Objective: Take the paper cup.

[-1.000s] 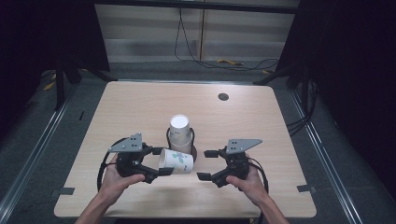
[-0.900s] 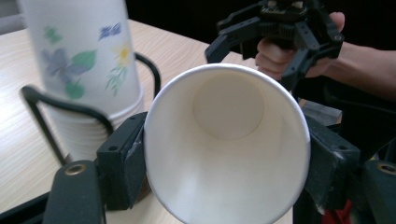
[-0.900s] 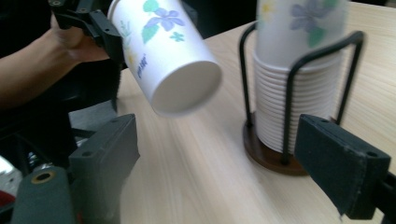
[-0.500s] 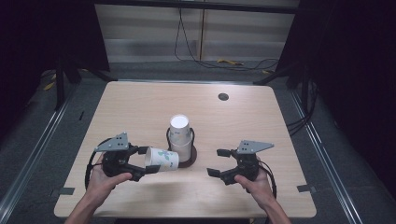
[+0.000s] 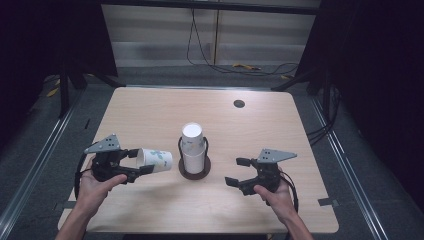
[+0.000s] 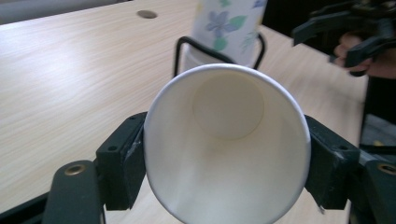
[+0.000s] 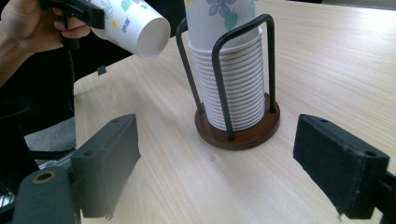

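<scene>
Left gripper (image 5: 131,166) has carried paper cup (image 5: 155,160) leftward from stack (image 5: 193,149).

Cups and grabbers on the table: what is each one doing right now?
Loose paper cup: on its side, clamped in the left gripper, above the table.
Cup stack: upright, upside down, nested in the holder.
Holder: standing on the table, wire loops around the stack.
Left gripper: shut on the loose paper cup.
Right gripper: open, empty, beside the holder, apart from it.
</scene>
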Demonstrator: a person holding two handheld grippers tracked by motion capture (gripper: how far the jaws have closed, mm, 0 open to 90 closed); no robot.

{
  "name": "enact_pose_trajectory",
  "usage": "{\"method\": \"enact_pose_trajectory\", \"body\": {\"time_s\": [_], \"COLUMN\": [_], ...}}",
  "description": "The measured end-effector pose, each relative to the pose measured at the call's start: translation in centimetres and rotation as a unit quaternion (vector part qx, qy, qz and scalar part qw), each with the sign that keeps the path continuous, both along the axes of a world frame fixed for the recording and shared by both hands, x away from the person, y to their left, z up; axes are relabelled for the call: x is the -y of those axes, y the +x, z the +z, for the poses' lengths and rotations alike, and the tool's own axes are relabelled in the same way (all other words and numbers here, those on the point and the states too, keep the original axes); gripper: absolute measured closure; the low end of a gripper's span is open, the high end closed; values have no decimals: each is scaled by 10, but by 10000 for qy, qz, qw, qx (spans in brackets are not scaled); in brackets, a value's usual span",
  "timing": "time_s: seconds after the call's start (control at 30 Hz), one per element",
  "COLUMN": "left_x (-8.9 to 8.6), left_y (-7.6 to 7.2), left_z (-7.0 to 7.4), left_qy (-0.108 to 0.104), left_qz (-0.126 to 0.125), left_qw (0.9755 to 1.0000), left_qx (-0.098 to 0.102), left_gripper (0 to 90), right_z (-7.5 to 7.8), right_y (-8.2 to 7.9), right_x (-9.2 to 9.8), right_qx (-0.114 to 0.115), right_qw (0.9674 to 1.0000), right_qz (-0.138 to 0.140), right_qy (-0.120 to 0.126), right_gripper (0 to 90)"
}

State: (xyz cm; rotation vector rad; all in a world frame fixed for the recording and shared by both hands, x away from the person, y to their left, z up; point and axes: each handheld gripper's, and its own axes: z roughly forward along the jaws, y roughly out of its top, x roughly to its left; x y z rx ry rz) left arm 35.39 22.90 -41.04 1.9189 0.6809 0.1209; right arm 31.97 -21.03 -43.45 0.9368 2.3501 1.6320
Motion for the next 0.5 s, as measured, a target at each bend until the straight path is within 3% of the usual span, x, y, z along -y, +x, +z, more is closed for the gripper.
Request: {"method": "enact_pose_trajectory", "body": {"time_s": [0.1,0.3,0.5], "left_x": [-5,-11,-14], "left_y": [3,12,25], "left_z": [2,7,12], "left_qy": [66,434,858], "left_qz": [146,375,644], "left_qw": [9999,9983,9940], "left_qx": [5,-80,-216], "left_gripper": [262,262,262], "right_z": [0,0,-1], "right_y": [0,-1,0], "right_x": [2,3,1], "right_qx": [-7,-18,-44], "right_qw": [10000,10000,10000], "right_qz": [-24,-28,-1], "right_qy": [-9,1,-11], "right_gripper": [139,139,140]}}
